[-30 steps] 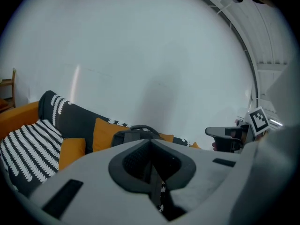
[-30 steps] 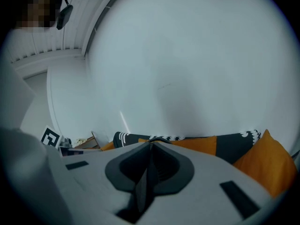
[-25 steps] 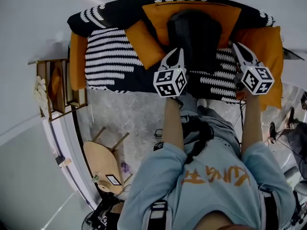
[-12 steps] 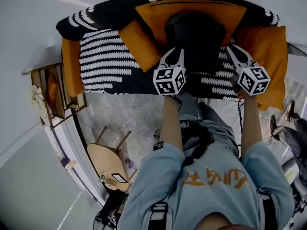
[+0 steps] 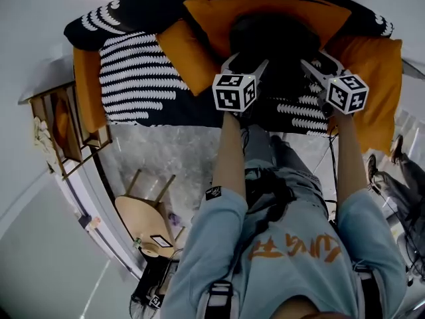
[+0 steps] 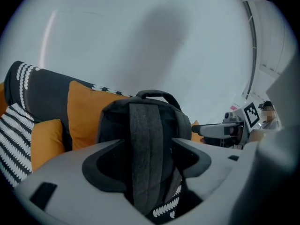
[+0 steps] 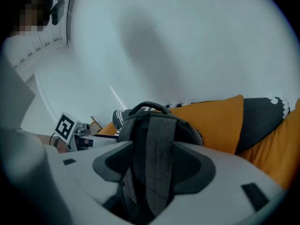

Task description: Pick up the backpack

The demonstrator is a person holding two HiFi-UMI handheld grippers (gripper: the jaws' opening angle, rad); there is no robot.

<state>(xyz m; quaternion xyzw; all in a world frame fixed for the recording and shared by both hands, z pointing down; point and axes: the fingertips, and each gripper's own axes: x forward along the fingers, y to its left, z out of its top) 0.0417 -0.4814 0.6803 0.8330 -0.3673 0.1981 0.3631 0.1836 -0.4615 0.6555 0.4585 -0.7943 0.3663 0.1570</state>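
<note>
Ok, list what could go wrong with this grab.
1. The jaws of the left gripper and right gripper are opening, a strap between each, unpressed; closing off-centre could miss it or pinch only an edge.
2. The backpack leans upright on a cushion; lifted by its straps alone, it may swing or tip forward.

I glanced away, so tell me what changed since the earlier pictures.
The left gripper and right gripper closed in on the backpack. Their jaws, shut before, are opening, each pair with a strap between it, ungripped. Backpack and cushions stayed put.
</note>
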